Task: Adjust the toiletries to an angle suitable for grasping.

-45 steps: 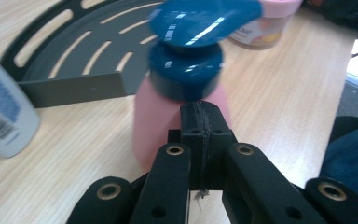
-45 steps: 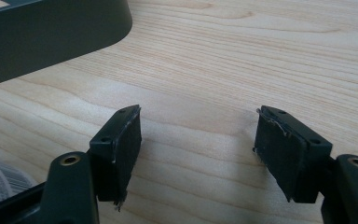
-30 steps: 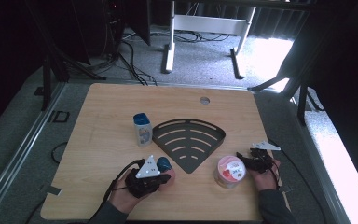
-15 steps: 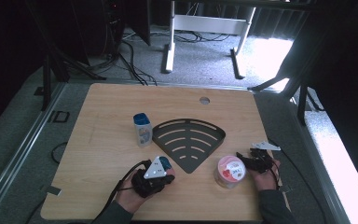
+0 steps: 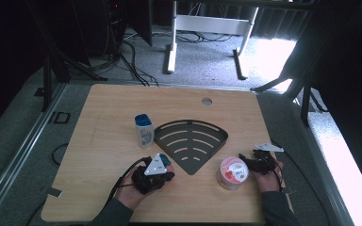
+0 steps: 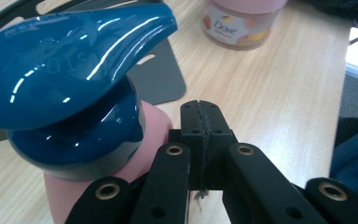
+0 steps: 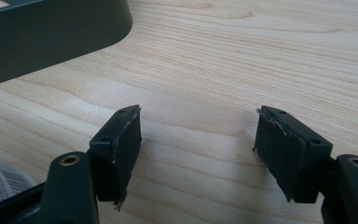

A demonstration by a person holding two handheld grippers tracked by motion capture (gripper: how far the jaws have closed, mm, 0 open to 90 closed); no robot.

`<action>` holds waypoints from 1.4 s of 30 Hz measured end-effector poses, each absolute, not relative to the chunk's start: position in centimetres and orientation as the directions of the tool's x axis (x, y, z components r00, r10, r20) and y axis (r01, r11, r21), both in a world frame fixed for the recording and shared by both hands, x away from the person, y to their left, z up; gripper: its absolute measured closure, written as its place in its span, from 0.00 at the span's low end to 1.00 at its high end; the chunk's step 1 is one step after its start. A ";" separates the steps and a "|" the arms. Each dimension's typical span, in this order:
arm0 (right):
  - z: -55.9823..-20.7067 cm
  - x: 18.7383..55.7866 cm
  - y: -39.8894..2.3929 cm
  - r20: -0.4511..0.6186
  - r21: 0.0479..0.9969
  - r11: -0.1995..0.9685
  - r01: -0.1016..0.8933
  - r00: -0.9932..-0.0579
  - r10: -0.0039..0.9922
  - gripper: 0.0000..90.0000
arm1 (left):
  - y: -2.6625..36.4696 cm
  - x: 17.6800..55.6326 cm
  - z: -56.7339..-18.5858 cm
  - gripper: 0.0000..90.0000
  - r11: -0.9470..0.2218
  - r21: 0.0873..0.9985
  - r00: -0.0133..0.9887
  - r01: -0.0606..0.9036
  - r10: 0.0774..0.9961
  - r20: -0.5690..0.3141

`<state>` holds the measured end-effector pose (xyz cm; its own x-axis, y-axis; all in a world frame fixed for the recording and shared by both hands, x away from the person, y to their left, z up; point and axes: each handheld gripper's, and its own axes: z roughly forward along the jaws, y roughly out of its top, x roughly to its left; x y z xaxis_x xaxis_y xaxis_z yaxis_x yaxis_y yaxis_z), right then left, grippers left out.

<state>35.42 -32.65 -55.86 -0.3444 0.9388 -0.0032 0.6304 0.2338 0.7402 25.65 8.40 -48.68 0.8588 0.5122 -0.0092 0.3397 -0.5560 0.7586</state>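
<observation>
L gripper (image 6: 200,135) fingers pressed fully together w/ nothing between, right beside the pink pump bottle (image 6: 81,93) near the desk's (image 5: 103,141) front edge; R gripper (image 7: 198,149) fingers wide apart, empty, next to pink jar (image 5: 233,173).

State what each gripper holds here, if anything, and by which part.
Nothing is held. The left gripper is shut on nothing beside the pink pump bottle. The right gripper is open over bare table, beside the jar.

A glossy teal-blue pump cap (image 6: 74,60) is topping a pale pink bottle (image 6: 154,135); the slotted fan-shaped tray (image 5: 191,141) is showing dark grey against light wood-grain worktop (image 5: 103,132)
</observation>
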 end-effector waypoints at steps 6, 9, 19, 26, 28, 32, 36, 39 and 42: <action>-55.9 35.4 -32.7 -0.004 0.740 0.235 0.630 -0.345 0.939 0.35 | 9.4 26.6 -48.6 1.00 -0.555 0.754 0.848 0.350 0.531 -0.003; -55.9 35.4 -32.7 -0.003 0.740 0.234 0.630 -0.345 0.939 0.35 | 9.9 27.1 -48.6 1.00 -0.555 0.753 0.842 0.354 0.540 0.003; -55.9 35.4 -32.7 -0.003 0.740 0.234 0.630 -0.345 0.938 0.35 | 11.7 26.1 -49.0 0.98 -0.548 0.739 0.815 0.393 0.579 -0.004; -55.9 35.4 -32.7 -0.004 0.740 0.235 0.630 -0.345 0.939 0.35 | 13.4 25.5 -49.8 0.97 -0.532 0.732 0.800 0.426 0.599 -0.030; -55.9 35.4 -32.7 -0.004 0.740 0.234 0.630 -0.345 0.939 0.35 | 13.6 25.7 -49.8 0.97 -0.536 0.729 0.793 0.426 0.609 -0.016; -55.9 35.4 -32.7 -0.004 0.740 0.235 0.630 -0.345 0.939 0.35 | 13.9 26.3 -49.7 0.96 -0.535 0.725 0.777 0.434 0.629 -0.001; -55.9 35.4 -32.7 -0.004 0.740 0.235 0.630 -0.345 0.939 0.35 | 14.1 26.9 -49.8 0.96 -0.528 0.728 0.771 0.437 0.637 0.000; -55.9 35.4 -32.7 -0.004 0.740 0.235 0.630 -0.345 0.939 0.35 | 14.2 27.4 -49.8 0.96 -0.528 0.728 0.767 0.438 0.642 0.003; -55.9 35.4 -32.7 -0.004 0.740 0.235 0.630 -0.345 0.939 0.35 | 14.4 27.9 -49.8 0.96 -0.524 0.730 0.760 0.439 0.650 0.009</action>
